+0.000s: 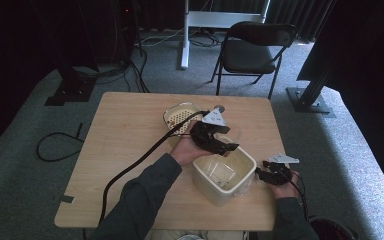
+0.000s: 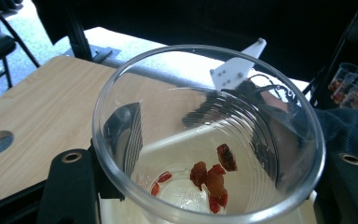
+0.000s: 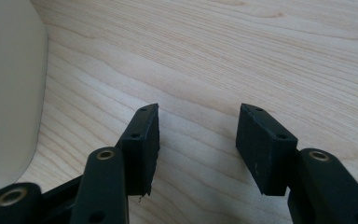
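L gripper (image 2: pixel 205 186) grips clear cup (image 2: pixel 121 93) w/ red bits (image 2: pixel 213 176).

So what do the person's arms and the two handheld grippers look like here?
Both forearms wear dark grey-green long sleeves. Each gripper is black, with two flat rectangular jaws on arms pinned by brass-coloured rivets. The left gripper and the right gripper each carry a pale grey three-cornered plate on top. A thick black cable trails from the left one.

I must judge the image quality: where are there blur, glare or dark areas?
High view: dark surroundings, evenly lit table. Left gripper view: clear cup distorts what lies behind; bright glare on the floor beyond. Right gripper view: tongs sharp, beige container blurred.
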Demonstrator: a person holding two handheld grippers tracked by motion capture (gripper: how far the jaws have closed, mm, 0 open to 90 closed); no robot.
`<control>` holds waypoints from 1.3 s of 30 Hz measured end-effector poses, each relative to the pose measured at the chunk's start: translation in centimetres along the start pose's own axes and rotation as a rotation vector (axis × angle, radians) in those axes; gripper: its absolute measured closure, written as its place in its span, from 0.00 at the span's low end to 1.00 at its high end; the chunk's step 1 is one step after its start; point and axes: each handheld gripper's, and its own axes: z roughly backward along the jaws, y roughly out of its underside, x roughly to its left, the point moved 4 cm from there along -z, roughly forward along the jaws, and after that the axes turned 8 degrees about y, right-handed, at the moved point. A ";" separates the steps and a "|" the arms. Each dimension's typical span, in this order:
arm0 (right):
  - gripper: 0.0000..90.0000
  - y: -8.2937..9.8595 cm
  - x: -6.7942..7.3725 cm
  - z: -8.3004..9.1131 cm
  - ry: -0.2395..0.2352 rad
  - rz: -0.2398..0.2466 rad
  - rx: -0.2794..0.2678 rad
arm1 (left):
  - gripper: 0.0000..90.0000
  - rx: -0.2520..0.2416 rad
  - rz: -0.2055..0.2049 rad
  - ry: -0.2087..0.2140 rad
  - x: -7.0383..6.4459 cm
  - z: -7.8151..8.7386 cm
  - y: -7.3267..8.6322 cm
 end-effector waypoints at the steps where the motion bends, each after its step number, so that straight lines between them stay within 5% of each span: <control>1: 0.54 0.0 0.0 0.0 0.000 0.000 0.000 | 0.38 -0.002 0.001 0.002 -0.1 -0.2 0.0; 27: 0.54 0.0 0.0 0.0 0.001 0.001 0.000 | 0.35 0.018 0.031 0.058 -0.2 -1.3 0.6; 35: 0.54 0.0 0.0 0.0 0.001 0.001 0.000 | 0.23 0.003 0.050 0.061 -0.3 -1.2 0.5; 39: 0.54 0.0 0.0 0.0 0.001 0.000 0.000 | 0.19 0.003 0.063 0.098 -0.4 -1.3 0.6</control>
